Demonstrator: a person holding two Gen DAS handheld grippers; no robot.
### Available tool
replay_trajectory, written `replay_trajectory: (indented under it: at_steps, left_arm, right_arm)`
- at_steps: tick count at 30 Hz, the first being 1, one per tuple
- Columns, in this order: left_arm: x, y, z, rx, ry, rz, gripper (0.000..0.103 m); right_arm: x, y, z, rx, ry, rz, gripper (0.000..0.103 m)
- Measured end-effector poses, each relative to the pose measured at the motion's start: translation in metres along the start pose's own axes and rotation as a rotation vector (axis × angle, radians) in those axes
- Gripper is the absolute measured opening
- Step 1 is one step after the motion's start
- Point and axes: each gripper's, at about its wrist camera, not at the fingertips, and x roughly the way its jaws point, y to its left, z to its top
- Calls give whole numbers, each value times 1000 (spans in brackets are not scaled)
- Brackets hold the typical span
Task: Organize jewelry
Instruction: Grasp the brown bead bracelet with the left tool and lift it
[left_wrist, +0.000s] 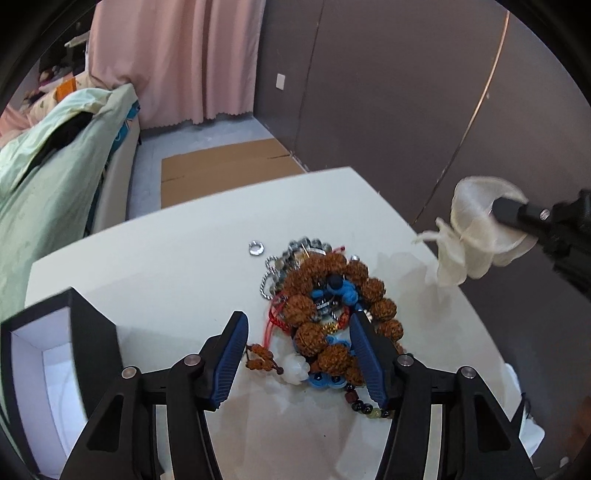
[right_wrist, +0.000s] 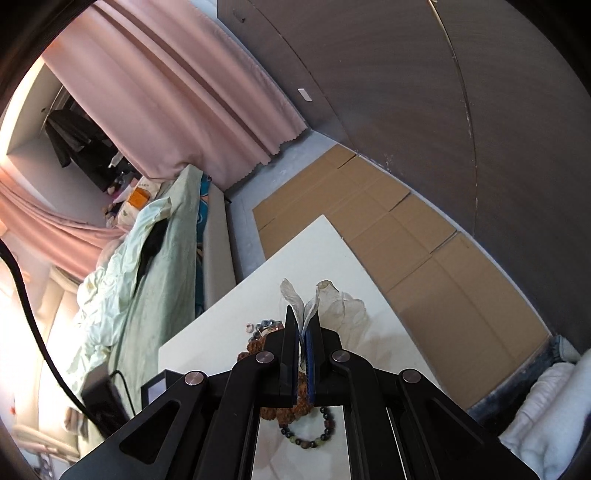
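Observation:
A pile of jewelry lies on the white table: a brown seed-bead bracelet, blue cord, red string, silver chains, a white pendant and a dark bead bracelet. A silver ring lies apart, behind the pile. My left gripper is open, its blue pads straddling the near part of the pile. My right gripper is shut on a sheer white pouch, held above the table's right side; the pouch also shows in the left wrist view.
An open black box with a white inside stands at the table's left front corner. Flat cardboard lies on the floor beyond the table. A bed with green bedding is at the left, a dark wall at the right.

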Motion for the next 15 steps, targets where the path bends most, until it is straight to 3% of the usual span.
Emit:
replay_trajectory:
  at_steps: [2, 6, 15]
  left_arm:
    - [5, 0, -2, 6, 6, 2, 48]
    - [3, -1, -2, 0, -3, -6, 19]
    - [-27, 11, 2, -51, -74, -72, 19]
  right_arm:
    - [-1, 0, -1, -4, 1, 1, 4]
    - [-5, 0, -4, -13, 1, 3, 4]
    - [-14, 0, -9, -15, -8, 4, 4]
